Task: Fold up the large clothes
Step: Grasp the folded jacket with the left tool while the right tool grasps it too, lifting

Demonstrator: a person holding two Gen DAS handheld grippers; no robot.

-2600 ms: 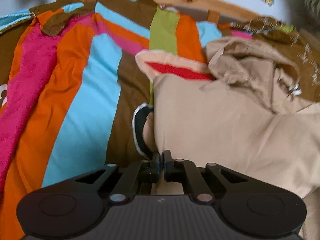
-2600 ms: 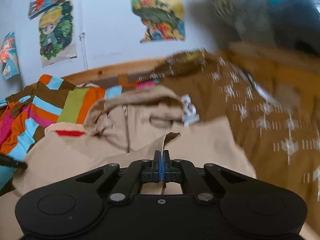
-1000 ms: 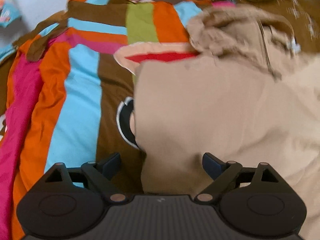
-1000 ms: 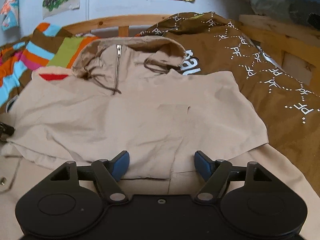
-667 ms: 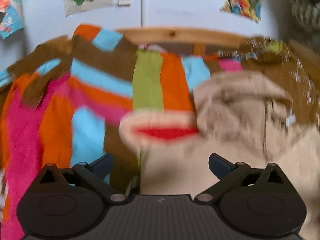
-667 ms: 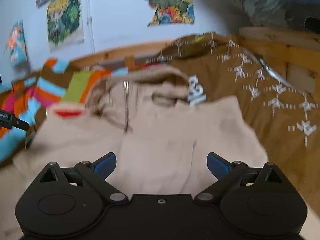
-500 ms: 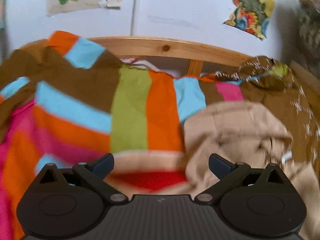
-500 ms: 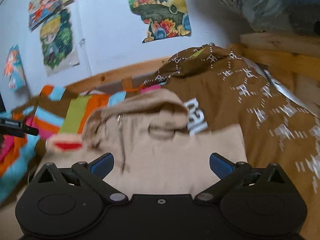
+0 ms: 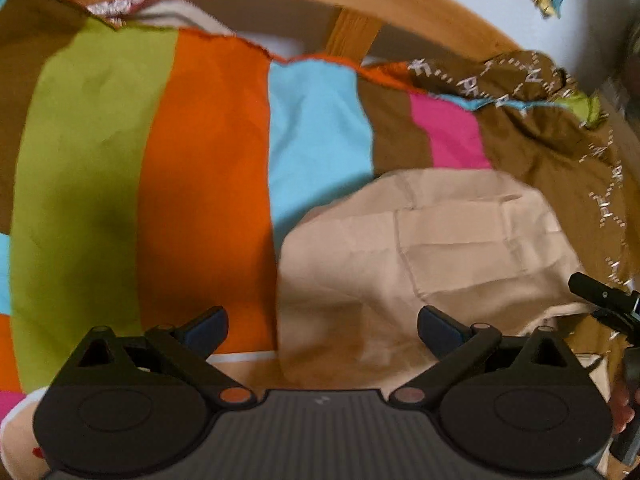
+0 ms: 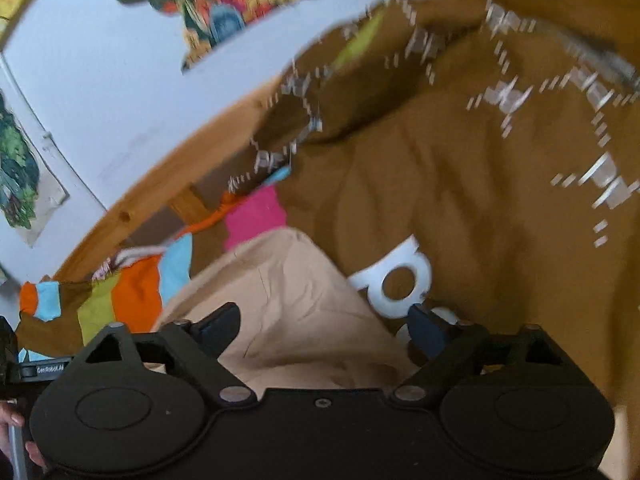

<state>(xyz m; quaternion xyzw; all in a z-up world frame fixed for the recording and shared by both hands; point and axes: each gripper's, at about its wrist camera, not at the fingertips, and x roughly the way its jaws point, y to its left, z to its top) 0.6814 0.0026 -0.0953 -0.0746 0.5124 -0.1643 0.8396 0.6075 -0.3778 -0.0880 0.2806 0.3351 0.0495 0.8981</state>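
A beige hoodie lies on the bed; its hood (image 9: 420,248) fills the lower right of the left wrist view and shows in the right wrist view (image 10: 288,300) at lower centre. My left gripper (image 9: 322,328) is open and empty, over the hood's left edge. My right gripper (image 10: 324,328) is open and empty, over the hood's right side. The right gripper's tip also shows at the right edge of the left wrist view (image 9: 604,300). The hoodie's body is hidden below both grippers.
A striped multicolour blanket (image 9: 200,152) lies left of the hood. A brown blanket with white lettering (image 10: 480,184) lies to its right. A wooden bed rail (image 9: 360,12) and a white wall with posters (image 10: 208,0) stand behind.
Both grippers let go of the beige fabric and opened. Both then moved forward from the hoodie's body to the hood, near the bed rail.
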